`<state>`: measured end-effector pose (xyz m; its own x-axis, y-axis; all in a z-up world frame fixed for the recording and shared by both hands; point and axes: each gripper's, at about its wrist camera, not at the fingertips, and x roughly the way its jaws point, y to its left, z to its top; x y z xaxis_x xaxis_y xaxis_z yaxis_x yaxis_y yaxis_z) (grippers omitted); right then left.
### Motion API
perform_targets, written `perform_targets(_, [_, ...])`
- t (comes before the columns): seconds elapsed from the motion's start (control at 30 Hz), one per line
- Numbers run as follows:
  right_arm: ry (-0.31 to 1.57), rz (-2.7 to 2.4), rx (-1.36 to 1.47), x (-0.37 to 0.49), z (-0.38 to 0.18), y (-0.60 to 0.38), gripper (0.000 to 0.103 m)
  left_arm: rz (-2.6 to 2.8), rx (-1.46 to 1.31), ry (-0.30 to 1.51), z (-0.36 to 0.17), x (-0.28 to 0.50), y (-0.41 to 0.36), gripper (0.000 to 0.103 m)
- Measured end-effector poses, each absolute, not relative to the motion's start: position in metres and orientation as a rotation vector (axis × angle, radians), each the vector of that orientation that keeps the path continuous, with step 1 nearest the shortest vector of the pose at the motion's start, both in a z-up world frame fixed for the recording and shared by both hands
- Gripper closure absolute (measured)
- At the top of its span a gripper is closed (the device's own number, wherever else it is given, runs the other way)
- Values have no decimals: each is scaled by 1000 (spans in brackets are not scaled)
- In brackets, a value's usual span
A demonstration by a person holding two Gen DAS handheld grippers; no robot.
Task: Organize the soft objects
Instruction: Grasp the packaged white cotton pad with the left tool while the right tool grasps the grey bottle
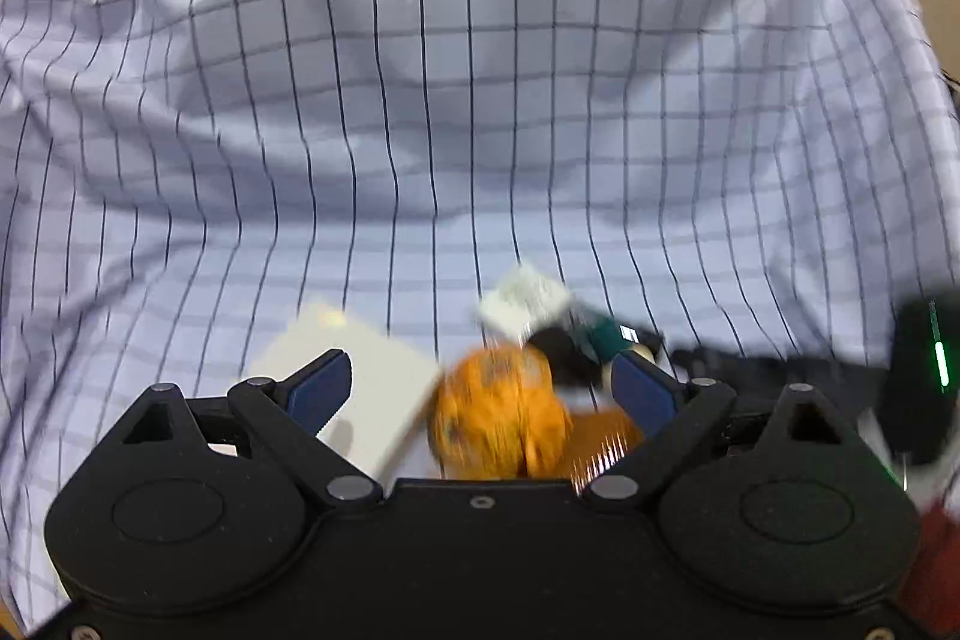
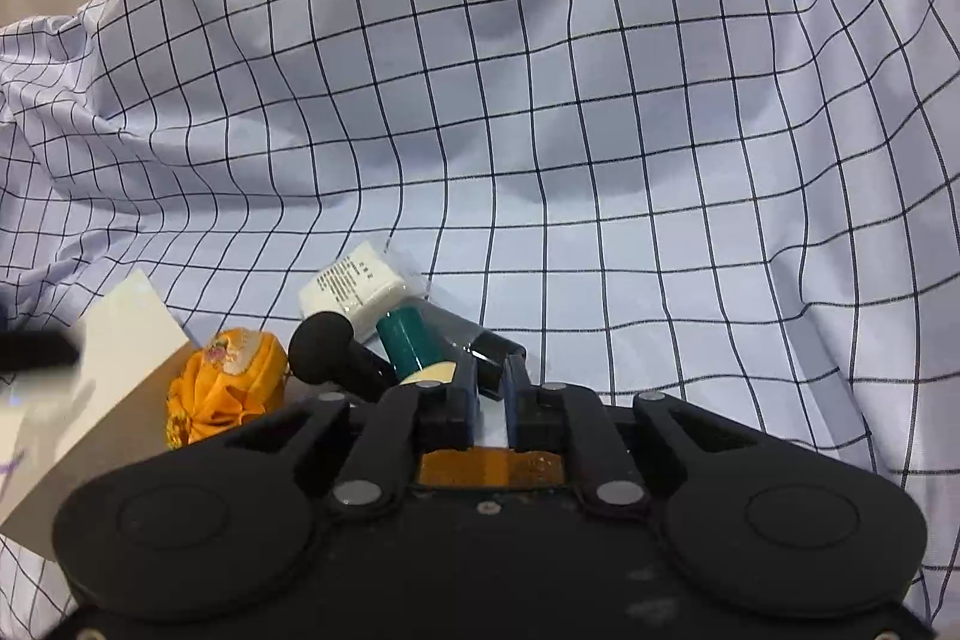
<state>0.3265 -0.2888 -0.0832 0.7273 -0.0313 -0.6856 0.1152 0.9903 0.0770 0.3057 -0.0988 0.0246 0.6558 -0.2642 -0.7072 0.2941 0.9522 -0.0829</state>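
Over the checked cloth point(image 2: 540, 100), we are hovering our spread left gripper point(image 1: 480, 388) around the orange fabric bundle point(image 1: 498, 412); our near-shut right gripper point(image 2: 492, 388), holding nothing, risks scattering the clutter.

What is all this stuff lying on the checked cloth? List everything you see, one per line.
White checked cloth with dark grid lines: one, covers the whole surface and rises in folds behind.
Orange satin fabric bundle with floral print: one, orange, near edge, left of the black ball.
Flat white card: one, white, left of the bundle.
White wrapped packet with printed label: one, white, behind the pile.
Black foam ball on a black handle: one, black, centre of the pile.
Teal cylinder: one, teal, beside the ball.
Left tool: black with blue pads, wide open around the bundle.
Right tool: black with blue pads, narrow gap, nothing clearly held.
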Motion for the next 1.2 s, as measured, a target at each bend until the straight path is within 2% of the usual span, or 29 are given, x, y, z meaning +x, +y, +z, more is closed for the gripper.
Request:
perform_targets(0.17, [741, -82, 128, 316, -85, -289, 92, -341, -43, 923, 20, 363, -112, 13])
perform_targets(0.4, [694, -70, 117, 297, -80, -288, 87, -302, -123, 1110, -23, 419, -143, 16])
perform_targets(0.73, [677, -70, 125, 284, -78, -291, 81, -248, -96, 1232, -71, 455, -174, 18])
perform_targets(0.8, [678, -73, 127, 283, -78, -292, 81, -252, -104, 1251, -77, 459, -176, 31])
perform_targets(0.83, [680, -75, 129, 284, -78, -293, 81, -253, -110, 1258, -80, 462, -176, 31])
perform_targets(0.97, [683, -79, 132, 286, -78, -294, 79, -274, -106, 1225, -80, 463, -175, 42])
perform_targets(1.17, [716, -82, 173, 297, -76, -297, 73, -275, -101, 1153, -62, 456, -160, 43])
perform_targets(1.2, [725, -82, 189, 301, -75, -298, 69, -274, -98, 1135, -57, 455, -156, 43])
